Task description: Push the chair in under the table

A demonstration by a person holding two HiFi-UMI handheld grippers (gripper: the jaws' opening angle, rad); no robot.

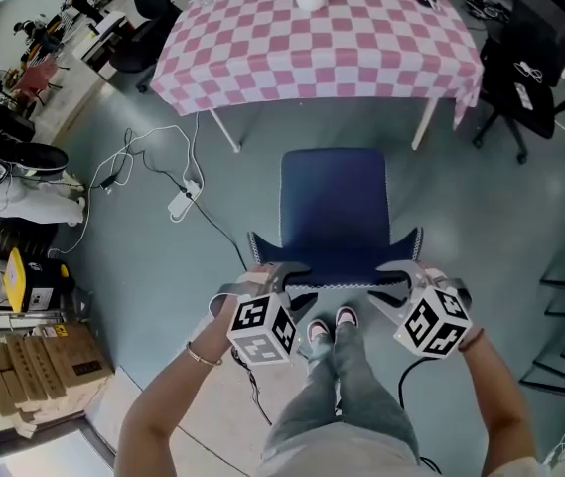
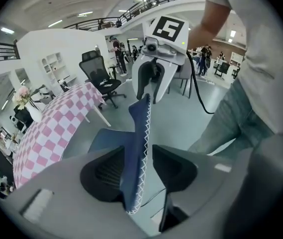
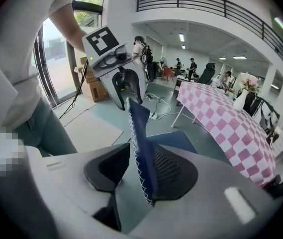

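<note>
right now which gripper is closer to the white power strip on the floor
Left. The left gripper straddles the near corner of the chair backrest, on the same side as the power strip. The right gripper straddles the opposite corner, farther away.

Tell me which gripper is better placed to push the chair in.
Neither clearly: left gripper and right gripper each straddle a top corner of the chair backrest, jaws open; push with both.

Grey floor [image 1: 133, 276] (chair [image 1: 334, 212], table [image 1: 317, 43], power strip [image 1: 181, 203])
</note>
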